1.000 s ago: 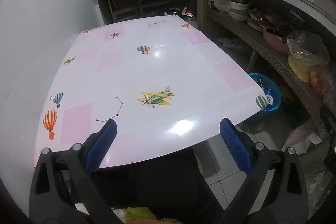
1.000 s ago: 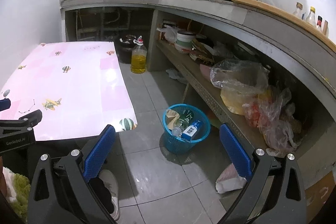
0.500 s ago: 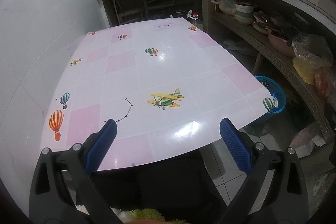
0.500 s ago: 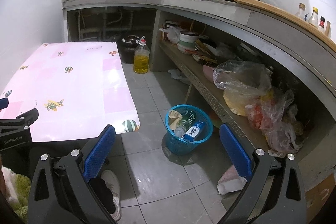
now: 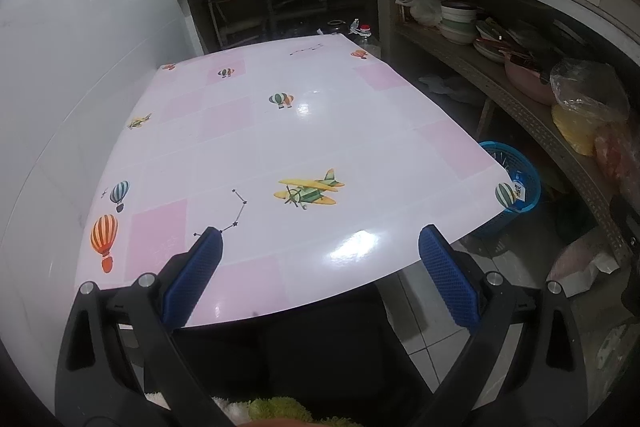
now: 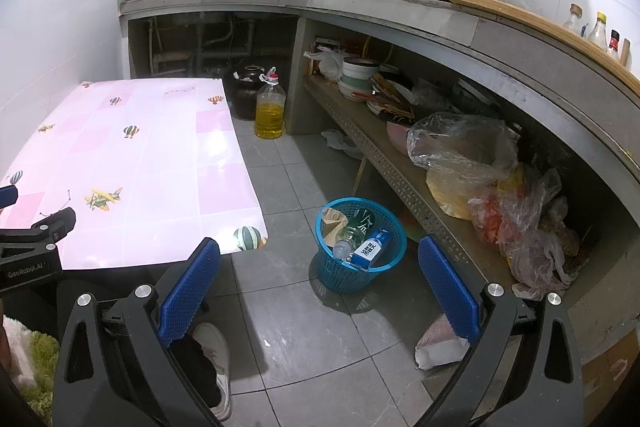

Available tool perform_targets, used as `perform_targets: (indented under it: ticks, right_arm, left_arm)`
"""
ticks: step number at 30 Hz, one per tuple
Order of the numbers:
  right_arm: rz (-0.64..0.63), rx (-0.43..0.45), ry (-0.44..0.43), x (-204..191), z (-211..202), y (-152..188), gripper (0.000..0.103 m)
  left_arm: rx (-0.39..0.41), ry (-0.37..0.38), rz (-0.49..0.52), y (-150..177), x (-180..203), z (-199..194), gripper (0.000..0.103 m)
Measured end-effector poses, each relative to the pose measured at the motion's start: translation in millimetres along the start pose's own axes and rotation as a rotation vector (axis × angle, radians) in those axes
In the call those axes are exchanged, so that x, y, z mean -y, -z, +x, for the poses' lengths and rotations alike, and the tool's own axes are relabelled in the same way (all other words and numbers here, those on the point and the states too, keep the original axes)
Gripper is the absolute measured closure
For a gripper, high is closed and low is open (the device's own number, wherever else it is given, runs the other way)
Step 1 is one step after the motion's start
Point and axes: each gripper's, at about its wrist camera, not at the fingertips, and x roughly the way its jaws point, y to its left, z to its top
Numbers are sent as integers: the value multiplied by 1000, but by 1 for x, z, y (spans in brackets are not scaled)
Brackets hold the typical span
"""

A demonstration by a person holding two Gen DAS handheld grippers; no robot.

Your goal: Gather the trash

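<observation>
The trash — a bottle and carton — sits in the blue basket [image 6: 360, 245] on the floor just right of the worktop [image 5: 280, 147]. Beside that basket both the left gripper [image 5: 320, 275] and right gripper [image 6: 318, 283] hang spread and empty — likely finished.

Each tool [image 5: 320, 271] has black arms, silver screws and blue textured pads [image 6: 188, 285].

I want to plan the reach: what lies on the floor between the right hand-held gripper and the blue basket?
In the right wrist view, only bare grey floor tiles lie between the right hand-held gripper and the basket.
</observation>
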Motion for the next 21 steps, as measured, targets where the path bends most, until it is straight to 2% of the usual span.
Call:
perform_targets:
  ticks: [21]
  right_arm:
    - [-6,1,-1,-1,2,-1,6]
  left_arm:
    - [2,17,7,-2,3,-1,8]
